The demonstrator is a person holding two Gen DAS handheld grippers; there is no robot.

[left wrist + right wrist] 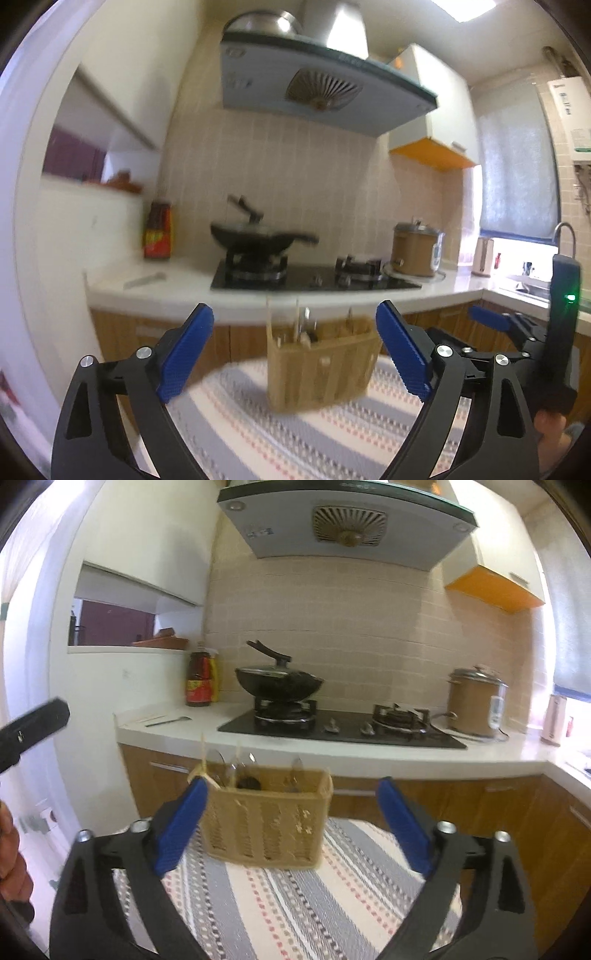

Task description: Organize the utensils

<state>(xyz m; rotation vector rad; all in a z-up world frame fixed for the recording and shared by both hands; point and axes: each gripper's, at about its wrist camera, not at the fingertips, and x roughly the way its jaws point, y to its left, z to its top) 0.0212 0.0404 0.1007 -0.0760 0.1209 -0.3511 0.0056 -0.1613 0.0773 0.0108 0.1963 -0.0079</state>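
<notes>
A tan plastic utensil basket (322,363) stands on a striped tablecloth (258,424). Spoons and chopsticks (304,325) stick up out of it. It also shows in the right wrist view (264,818), with utensils (236,770) in its left part. My left gripper (295,350) is open and empty, short of the basket. My right gripper (291,823) is open and empty, its blue left fingertip (181,827) close to the basket's left end. The right gripper also shows at the right edge of the left wrist view (491,321).
Behind the table runs a white counter (166,727) with a black hob (332,727), a wok (279,685), a brown rice cooker (474,709), a sauce bottle (199,681), and a loose utensil (168,721). A range hood (343,520) hangs above.
</notes>
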